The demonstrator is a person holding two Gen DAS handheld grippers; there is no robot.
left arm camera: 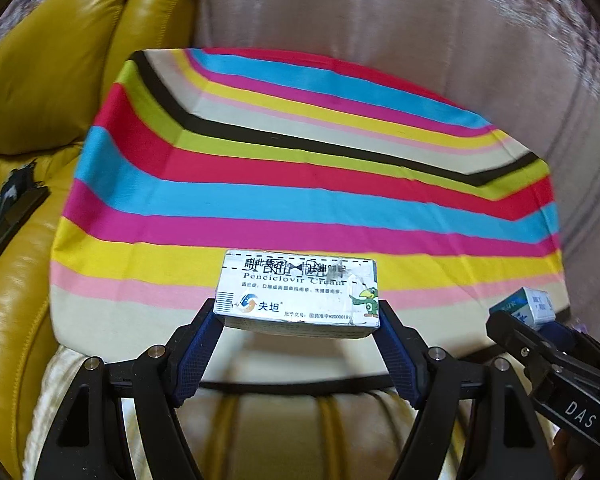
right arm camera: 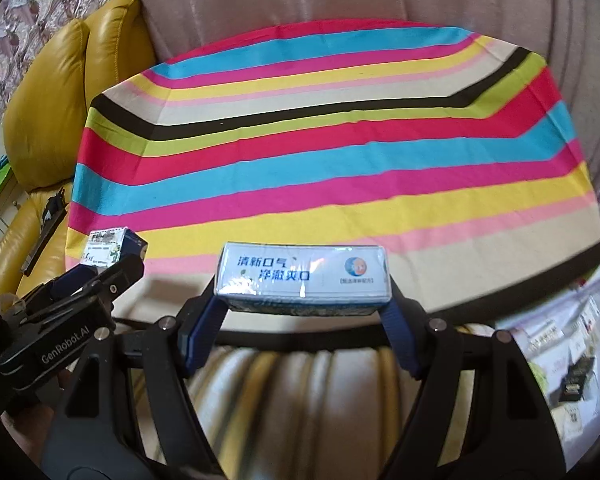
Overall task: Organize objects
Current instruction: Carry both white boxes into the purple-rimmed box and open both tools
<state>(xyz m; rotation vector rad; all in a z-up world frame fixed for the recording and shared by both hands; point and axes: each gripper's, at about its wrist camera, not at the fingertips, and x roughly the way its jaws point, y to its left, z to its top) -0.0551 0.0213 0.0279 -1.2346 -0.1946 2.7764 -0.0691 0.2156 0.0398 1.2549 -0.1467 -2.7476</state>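
Above the near edge of the striped cloth [left arm camera: 300,200], 2 boxes are being held up side by side. The cream box [left arm camera: 298,294] is clamped end to end by the left gripper [left arm camera: 298,322], and the blue-and-white box [right arm camera: 304,276] is pinched the same way by the right gripper [right arm camera: 304,308]. A yellow leather sofa [left arm camera: 52,80] is seen off to the left.

The cream box [left arm camera: 298,294], silvery white with a cartoon bird at its right end, lies level and crosswise, clamped end to end at 6 o'clock over the table's near edge. The blue-and-white box [right arm camera: 303,276] with blue lettering is held likewise, at 6 o'clock.
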